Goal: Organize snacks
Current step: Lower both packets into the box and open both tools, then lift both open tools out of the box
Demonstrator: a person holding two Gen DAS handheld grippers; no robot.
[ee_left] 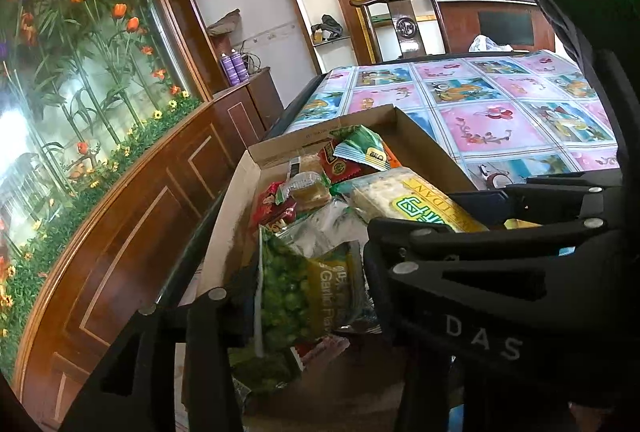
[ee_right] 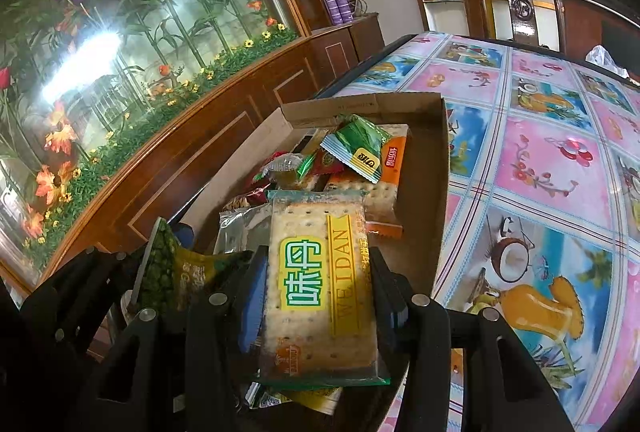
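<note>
Between the right tongs: the right tongs (ee_right: pixel 318 296) pinch a cracker packet (ee_right: pixel 320 284) by its two long edges; the packet lies flat and face up, marked WEIDAN, over the near end of the box.
Left tongs: the left tongs (ee_left: pixel 304 296) pinch a green pea packet (ee_left: pixel 296 296), which stands on edge just left of the cracker packet; the same pea packet shows at the lower left of the right wrist view.
Right tongs in the left view: their black frame crosses the lower right, with the cracker packet held in front of them.
Cardboard box: the cardboard box (ee_right: pixel 424 168) stands open on the worktop (ee_right: pixel 552 168), near its left edge, and holds a loose heap of snacks.
Heap: a silver packet (ee_right: pixel 240 228) lies just beyond both pairs of tongs; farther on sit a second cracker packet (ee_right: pixel 380 192), a red wrapper (ee_left: pixel 340 164) and a green and white sachet (ee_right: pixel 360 148) lying on top.
Worktop cover: pink and blue squares with fruit and drink prints.
Far side: a wooden chair (ee_right: pixel 520 12) stands beyond the worktop; two purple cans (ee_right: pixel 338 6) stand on a wooden cabinet by the flower mural (ee_right: pixel 120 32).
</note>
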